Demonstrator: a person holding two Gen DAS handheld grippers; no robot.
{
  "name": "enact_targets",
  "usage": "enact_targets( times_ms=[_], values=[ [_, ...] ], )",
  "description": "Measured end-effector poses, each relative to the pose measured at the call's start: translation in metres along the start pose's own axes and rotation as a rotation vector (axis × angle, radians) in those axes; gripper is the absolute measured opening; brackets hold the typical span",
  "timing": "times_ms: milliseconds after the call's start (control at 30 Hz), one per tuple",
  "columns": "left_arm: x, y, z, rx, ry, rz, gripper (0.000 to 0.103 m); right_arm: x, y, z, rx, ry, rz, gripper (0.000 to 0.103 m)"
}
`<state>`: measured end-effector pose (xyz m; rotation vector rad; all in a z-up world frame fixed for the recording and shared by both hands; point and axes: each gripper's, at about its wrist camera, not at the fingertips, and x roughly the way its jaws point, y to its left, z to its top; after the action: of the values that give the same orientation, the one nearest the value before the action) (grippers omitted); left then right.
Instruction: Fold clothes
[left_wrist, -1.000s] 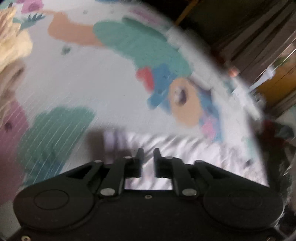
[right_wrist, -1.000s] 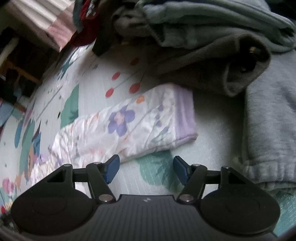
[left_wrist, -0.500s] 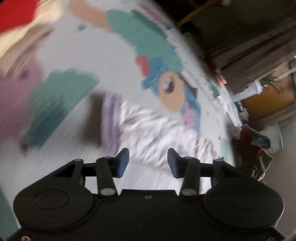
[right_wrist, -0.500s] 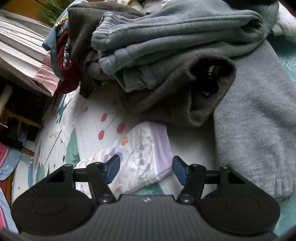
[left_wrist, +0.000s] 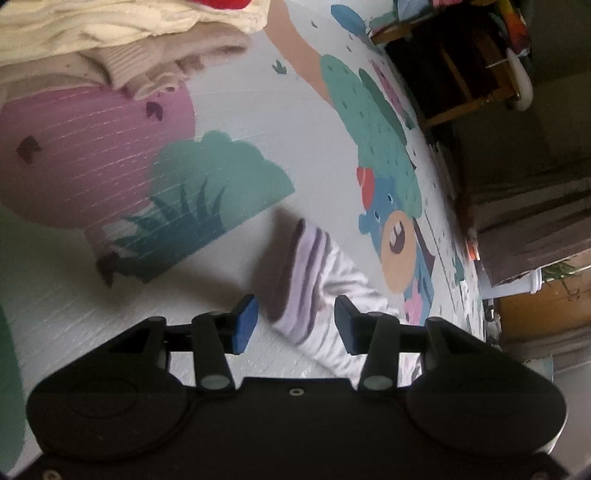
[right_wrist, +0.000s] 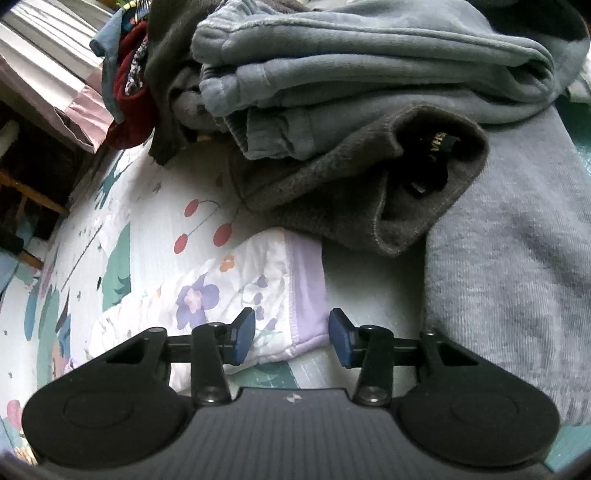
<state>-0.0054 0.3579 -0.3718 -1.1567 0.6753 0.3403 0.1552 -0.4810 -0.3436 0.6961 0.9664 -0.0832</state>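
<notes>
A small white floral garment (right_wrist: 207, 295) with a lavender hem (right_wrist: 306, 295) lies flat on the patterned play mat (right_wrist: 155, 236). My right gripper (right_wrist: 291, 336) hovers over that hem, its jaws closing. The hem sits between them, and the pads are not pressing on it. In the left wrist view the garment's other end (left_wrist: 332, 288) shows white cloth with a purple-striped cuff (left_wrist: 306, 273). My left gripper (left_wrist: 295, 325) stands open just above this cuff, which lies in the gap between the blue pads (left_wrist: 243, 325), untouched.
A pile of grey and dark clothes (right_wrist: 369, 92) and a grey sweatshirt (right_wrist: 509, 258) crowd the mat right behind the lavender hem. Cream and beige clothes (left_wrist: 110, 48) lie at the far left of the mat (left_wrist: 258, 122). Wooden furniture (left_wrist: 461, 74) borders the mat.
The left jaws went from nearly shut to open, and the gripper rolled and shifted so the striped cuff now lies between them. The right gripper moved up to the lavender hem and its jaws narrowed.
</notes>
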Motion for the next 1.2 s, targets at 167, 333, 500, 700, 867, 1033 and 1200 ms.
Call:
enact_targets(
  times_ms=[167, 333, 500, 700, 867, 1033, 1200],
  values=[
    [0.006, -0.003, 0.0, 0.028, -0.001, -0.009, 0.044, 0.001, 0.004, 0.0, -0.032, 0.007, -0.011, 0.046],
    [0.011, -0.015, 0.002, 0.132, 0.019, 0.045, 0.026, 0.001, 0.006, 0.0, -0.053, 0.012, -0.026, 0.042],
    [0.006, -0.039, 0.002, 0.253, 0.032, 0.015, 0.01, -0.002, 0.0, 0.0, -0.059, 0.013, -0.034, 0.027],
    [0.0, -0.091, -0.005, 0.38, 0.033, -0.074, 0.009, -0.003, 0.0, 0.0, -0.073, 0.011, -0.022, 0.022],
    [0.009, -0.155, -0.035, 0.557, 0.072, -0.182, 0.009, -0.004, 0.001, 0.0, -0.09, 0.015, -0.019, 0.022],
    [0.035, -0.216, -0.065, 0.771, 0.124, -0.27, 0.008, -0.005, 0.0, 0.001, -0.106, 0.023, -0.014, 0.022],
    [0.069, -0.26, -0.104, 0.943, 0.208, -0.332, 0.007, -0.005, -0.001, 0.002, -0.113, 0.029, -0.005, 0.022]
  ],
)
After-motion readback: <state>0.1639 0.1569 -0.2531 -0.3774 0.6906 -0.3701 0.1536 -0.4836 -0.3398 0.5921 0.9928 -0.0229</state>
